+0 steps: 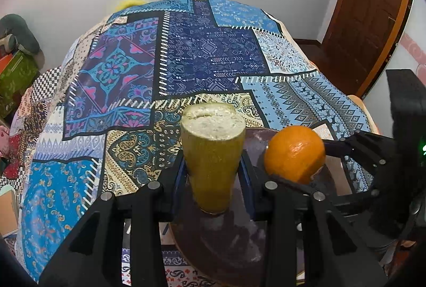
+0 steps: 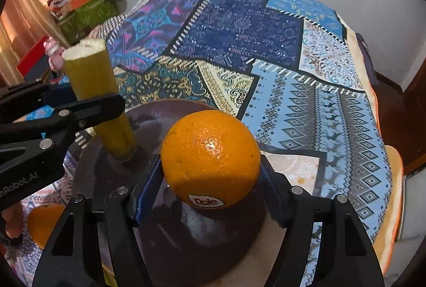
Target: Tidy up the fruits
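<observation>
A patchwork cloth (image 1: 202, 55) covers the surface ahead of both claws. A dark round plate (image 2: 202, 239) lies under them. The left claw (image 1: 213, 172) pinches an upright yellow-green cut stalk (image 1: 213, 151), its base on the plate. The right claw (image 2: 210, 180) grips an orange (image 2: 210, 156) bearing a "Dole" sticker (image 2: 205, 201). The left claw's body reads "nRobot.AI".

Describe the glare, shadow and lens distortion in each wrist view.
Right wrist view: a small bright glare spot sits on top of the orange, its lower half is in shadow, and the dark plate shows dull reflections. Left wrist view: the patterned tablecloth bulges into a dome from fisheye distortion, and black vignetting fills the corners; the cut yellow-green stalk looks evenly lit.
</observation>
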